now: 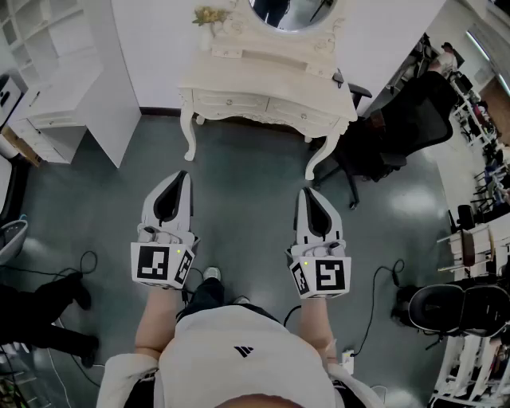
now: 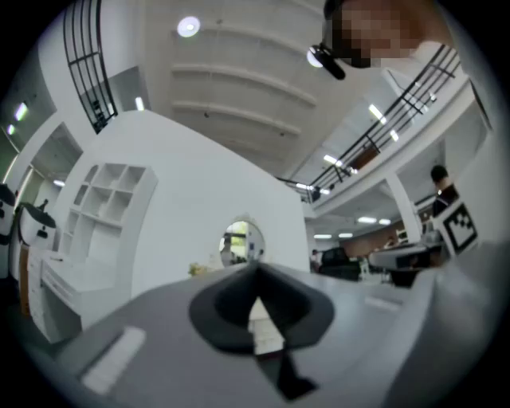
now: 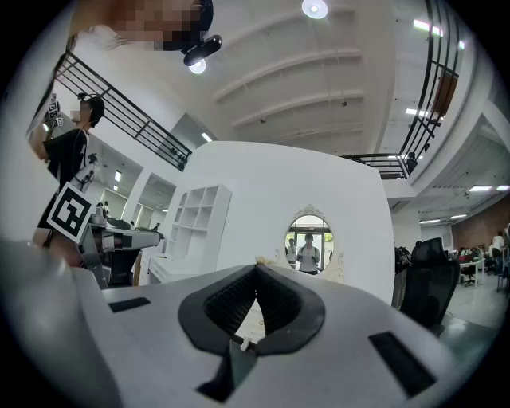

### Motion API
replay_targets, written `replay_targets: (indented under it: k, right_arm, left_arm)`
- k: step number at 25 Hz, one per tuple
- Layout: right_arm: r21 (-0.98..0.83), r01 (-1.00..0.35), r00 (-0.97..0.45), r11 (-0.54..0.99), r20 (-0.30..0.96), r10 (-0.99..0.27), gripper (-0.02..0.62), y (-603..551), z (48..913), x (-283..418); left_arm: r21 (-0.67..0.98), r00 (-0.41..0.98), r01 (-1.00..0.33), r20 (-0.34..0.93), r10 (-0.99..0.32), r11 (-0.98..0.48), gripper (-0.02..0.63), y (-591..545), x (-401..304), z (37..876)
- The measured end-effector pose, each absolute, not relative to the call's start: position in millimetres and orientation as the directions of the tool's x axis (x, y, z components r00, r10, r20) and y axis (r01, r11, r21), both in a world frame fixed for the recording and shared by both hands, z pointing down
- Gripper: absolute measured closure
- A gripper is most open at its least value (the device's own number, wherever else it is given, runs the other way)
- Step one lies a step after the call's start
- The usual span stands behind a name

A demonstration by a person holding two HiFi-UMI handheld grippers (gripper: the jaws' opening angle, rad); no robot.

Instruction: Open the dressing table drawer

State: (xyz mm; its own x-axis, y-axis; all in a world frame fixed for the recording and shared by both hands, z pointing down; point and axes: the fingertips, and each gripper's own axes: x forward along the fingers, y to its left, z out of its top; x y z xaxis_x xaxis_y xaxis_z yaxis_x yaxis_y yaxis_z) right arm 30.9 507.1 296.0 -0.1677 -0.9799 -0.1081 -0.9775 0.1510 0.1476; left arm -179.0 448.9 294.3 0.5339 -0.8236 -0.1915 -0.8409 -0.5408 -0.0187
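Observation:
The white dressing table [image 1: 263,76] stands against the wall at the top of the head view, with two closed drawers [image 1: 233,102] [image 1: 306,116] across its front and an oval mirror [image 1: 292,11] above. Both grippers hover over the grey floor well short of it and point toward it. My left gripper [image 1: 182,176] is shut with nothing in it. My right gripper [image 1: 307,193] is also shut and empty. In the left gripper view the jaw tips [image 2: 255,268] meet below the mirror [image 2: 241,241]. The right gripper view shows the same, tips [image 3: 256,266] closed, mirror [image 3: 308,247] ahead.
A white shelf unit [image 1: 49,80] stands left of the table. A black office chair [image 1: 398,127] sits close to its right legs. Cables [image 1: 374,303] trail on the floor by my feet. Another black chair [image 1: 462,307] is at lower right, and someone's dark legs [image 1: 48,307] at lower left.

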Motion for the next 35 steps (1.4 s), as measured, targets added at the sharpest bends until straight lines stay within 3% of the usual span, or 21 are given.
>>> replay_targets:
  k: [35]
  right_arm:
    - [0.139,-0.985,-0.126,0.106,-0.149,-0.981,0.607,395.8,287.9,-14.8]
  left_arm:
    - [-0.040,0.577,-0.811,-0.226,-0.785,-0.584,0.597,326.2,-219.5,284.3]
